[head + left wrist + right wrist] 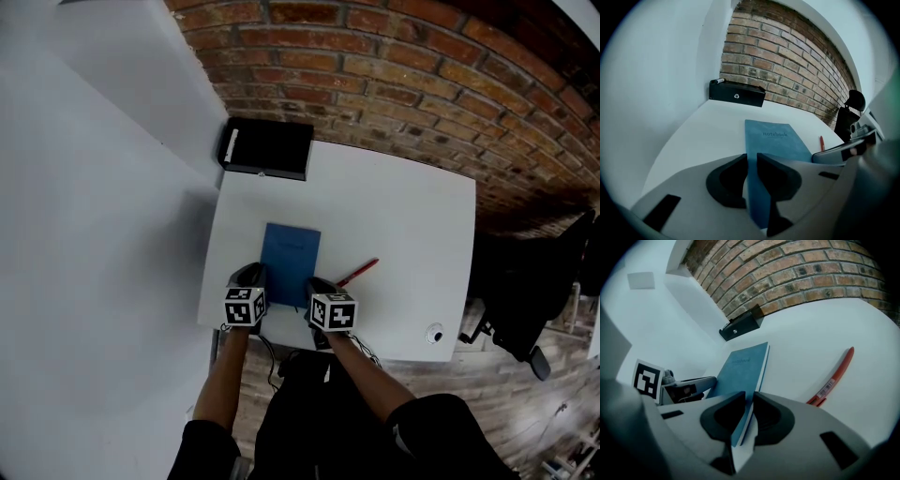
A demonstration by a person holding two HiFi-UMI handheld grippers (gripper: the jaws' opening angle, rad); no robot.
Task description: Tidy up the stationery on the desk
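A blue notebook [290, 264] lies on the white desk [403, 225], its near edge toward me. My left gripper [251, 286] is shut on the notebook's [776, 143] near left corner, the cover pinched between its dark pads [727, 180]. My right gripper [317, 292] is shut on the near right corner of the notebook [740, 369], edge between its pads [771, 420]. A red pen [357, 272] lies just right of the book, also the red pen [836, 376] in the right gripper view.
A black box [267, 148] with a white marker on its left end stands at the desk's back left corner against the brick wall [394, 75]. A small round grommet [434, 334] sits near the front right corner. A black chair [525, 281] stands to the right.
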